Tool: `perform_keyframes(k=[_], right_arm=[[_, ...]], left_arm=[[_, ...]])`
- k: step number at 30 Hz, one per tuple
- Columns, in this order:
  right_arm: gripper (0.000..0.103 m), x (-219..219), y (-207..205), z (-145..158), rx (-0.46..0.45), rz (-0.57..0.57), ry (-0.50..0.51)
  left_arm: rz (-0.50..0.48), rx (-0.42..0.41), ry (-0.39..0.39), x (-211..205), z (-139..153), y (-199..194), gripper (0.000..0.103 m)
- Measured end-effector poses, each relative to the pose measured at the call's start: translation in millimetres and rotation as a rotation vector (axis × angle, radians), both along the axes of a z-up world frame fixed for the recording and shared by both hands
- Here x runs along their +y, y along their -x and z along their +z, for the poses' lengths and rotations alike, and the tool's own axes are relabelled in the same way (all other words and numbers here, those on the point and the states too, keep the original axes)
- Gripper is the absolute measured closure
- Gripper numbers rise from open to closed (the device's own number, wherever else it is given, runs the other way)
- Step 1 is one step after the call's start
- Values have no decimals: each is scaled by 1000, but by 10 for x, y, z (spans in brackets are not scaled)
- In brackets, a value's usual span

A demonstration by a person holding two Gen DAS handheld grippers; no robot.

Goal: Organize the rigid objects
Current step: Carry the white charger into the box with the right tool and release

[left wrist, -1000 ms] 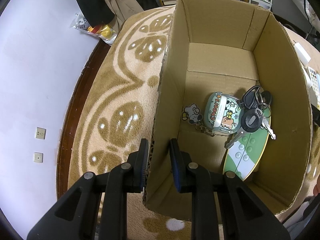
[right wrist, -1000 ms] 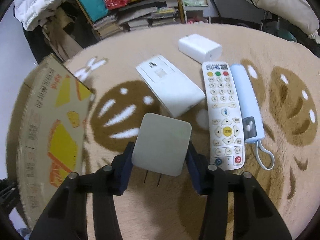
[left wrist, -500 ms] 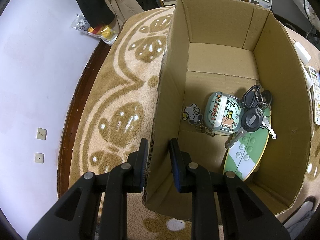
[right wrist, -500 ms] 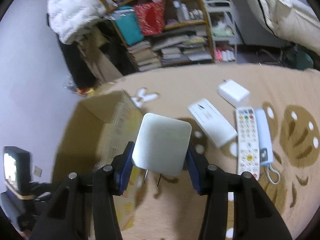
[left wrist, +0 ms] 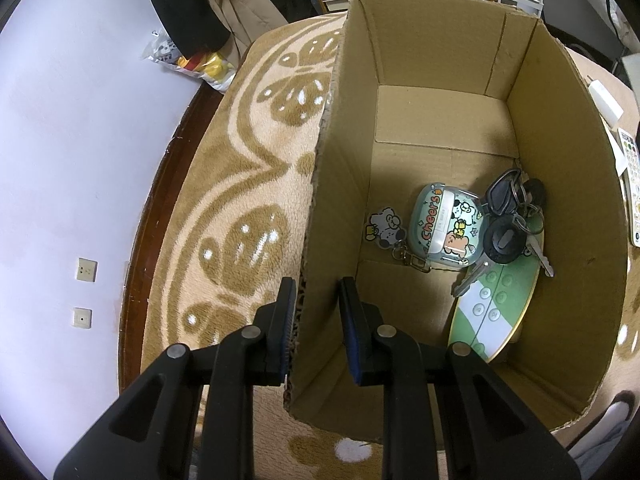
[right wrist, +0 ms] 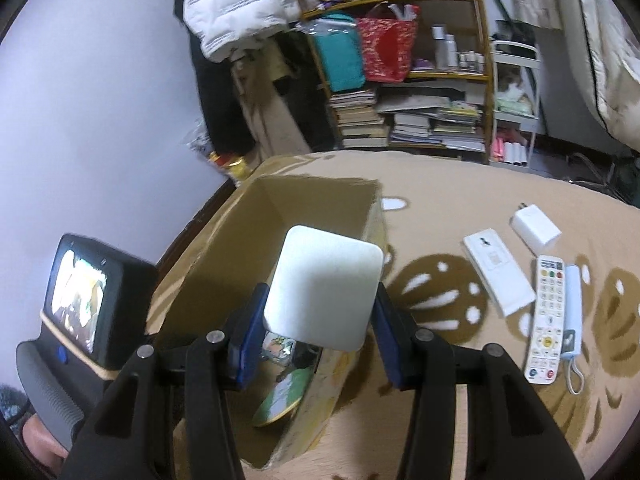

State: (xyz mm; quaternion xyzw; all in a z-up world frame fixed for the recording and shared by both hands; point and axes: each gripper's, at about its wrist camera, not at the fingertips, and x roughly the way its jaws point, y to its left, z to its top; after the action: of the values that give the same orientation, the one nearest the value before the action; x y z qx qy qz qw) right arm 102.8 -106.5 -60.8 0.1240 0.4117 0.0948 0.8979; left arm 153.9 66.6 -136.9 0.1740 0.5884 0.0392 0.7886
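I'm pinching the box (left wrist: pixel 344 184) wall with my left gripper (left wrist: pixel 316 320) while my right gripper (right wrist: pixel 318 320) is clamping the charger (right wrist: pixel 324 286) above the box, flat face toward me.

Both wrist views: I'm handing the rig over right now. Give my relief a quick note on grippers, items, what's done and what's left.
Left gripper: shut on the near-left wall of the cardboard box, steadying it.
Right gripper: shut on a white charger, held over the open box.
Done: earbud case, keys and green remote lie in the box.
Left: drop the charger in, then fetch the white slab, second white charger, white remote and blue stick from the rug.
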Motion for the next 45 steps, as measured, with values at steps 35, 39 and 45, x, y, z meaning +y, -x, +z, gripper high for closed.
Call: perform_keyframes(k=[35,39,45], right_arm=[[27,0,-2,79,-39,27,17],[11,-131,-56,103,-48,-2,30],[0,-372,-182,110,-72,-65,60]], left_arm=[[23,27,28,45,-26,-48,81],[19,24,30,40,-4,-32,81],[-22,-2,-21,-45,-12,14,81]])
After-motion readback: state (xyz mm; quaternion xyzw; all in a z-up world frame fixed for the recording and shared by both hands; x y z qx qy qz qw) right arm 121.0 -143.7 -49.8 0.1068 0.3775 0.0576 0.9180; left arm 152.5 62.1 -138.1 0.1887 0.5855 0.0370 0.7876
